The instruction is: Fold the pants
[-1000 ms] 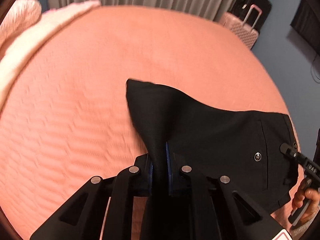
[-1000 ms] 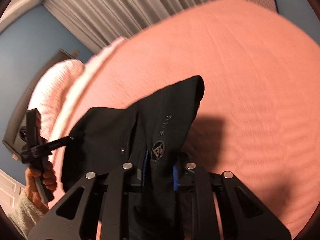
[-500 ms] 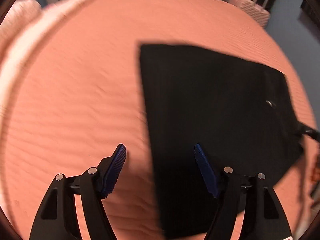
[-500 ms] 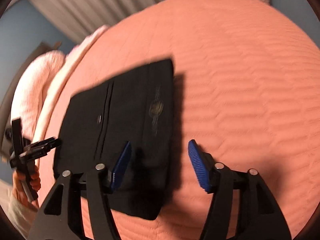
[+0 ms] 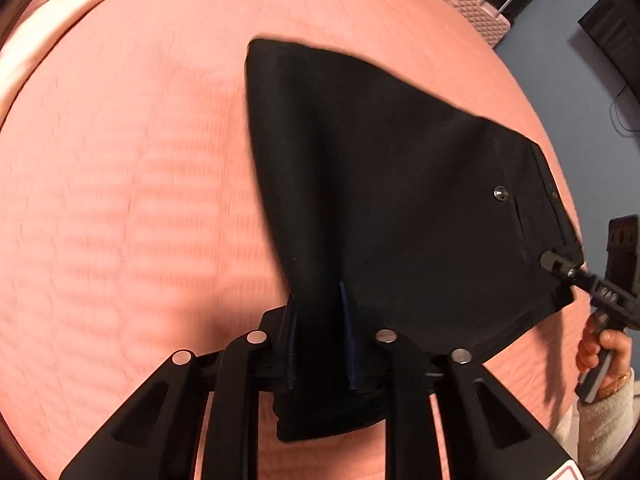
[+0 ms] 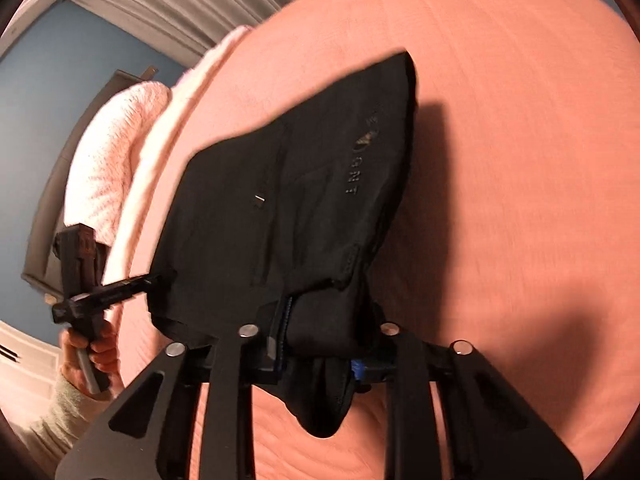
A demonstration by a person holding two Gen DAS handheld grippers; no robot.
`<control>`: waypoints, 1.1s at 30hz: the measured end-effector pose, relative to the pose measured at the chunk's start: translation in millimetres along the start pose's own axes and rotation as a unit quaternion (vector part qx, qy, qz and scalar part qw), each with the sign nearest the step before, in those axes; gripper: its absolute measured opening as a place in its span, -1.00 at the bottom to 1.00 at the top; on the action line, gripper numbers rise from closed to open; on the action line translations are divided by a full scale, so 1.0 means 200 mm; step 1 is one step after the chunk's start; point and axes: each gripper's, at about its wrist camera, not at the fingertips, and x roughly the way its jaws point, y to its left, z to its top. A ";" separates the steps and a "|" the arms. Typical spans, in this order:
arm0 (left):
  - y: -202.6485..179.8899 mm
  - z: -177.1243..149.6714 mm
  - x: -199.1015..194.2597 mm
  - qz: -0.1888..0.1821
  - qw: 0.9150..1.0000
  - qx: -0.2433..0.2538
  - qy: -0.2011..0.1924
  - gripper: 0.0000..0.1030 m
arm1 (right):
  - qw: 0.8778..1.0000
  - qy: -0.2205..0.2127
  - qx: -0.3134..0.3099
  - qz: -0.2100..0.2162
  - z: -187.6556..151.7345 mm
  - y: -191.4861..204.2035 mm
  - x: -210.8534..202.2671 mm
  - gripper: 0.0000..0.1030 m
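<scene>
The folded black pants [image 5: 384, 200] lie partly lifted over the pink bedspread [image 5: 120, 184]. My left gripper [image 5: 318, 320] is shut on the pants' near left edge, with cloth bunched between its blue pads. My right gripper [image 6: 320, 332] is shut on the near right edge by the waistband; it shows in the left wrist view [image 5: 560, 266] at the waist corner. The pants [image 6: 304, 184] show a small logo and lettering. My left gripper appears in the right wrist view [image 6: 160, 278] at the opposite corner. The far edge rests on the bed.
A pale pink blanket and pillow [image 6: 120, 152] lie at the bed's head by grey curtains [image 6: 192, 4]. A pink suitcase [image 5: 476, 4] stands beyond the far right of the bed against a blue wall.
Half a second ago both grippers were open above the flat pants. Now both have closed on the near edge again and lifted it, bunching the cloth.
</scene>
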 end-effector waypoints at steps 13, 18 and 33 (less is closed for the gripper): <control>-0.41 0.71 0.11 0.150 0.985 0.045 -0.079 -0.20 | 0.985 -0.096 -0.139 -0.047 0.39 0.57 0.14 -0.76; -0.25 0.74 0.23 0.127 0.990 0.022 -0.066 -0.11 | 0.995 -0.068 -0.038 -0.067 0.54 0.15 0.36 -1.00; 0.05 0.10 -0.19 0.078 0.994 0.020 -0.068 0.20 | 0.989 -0.123 0.016 -0.084 0.04 -0.28 -0.34 0.54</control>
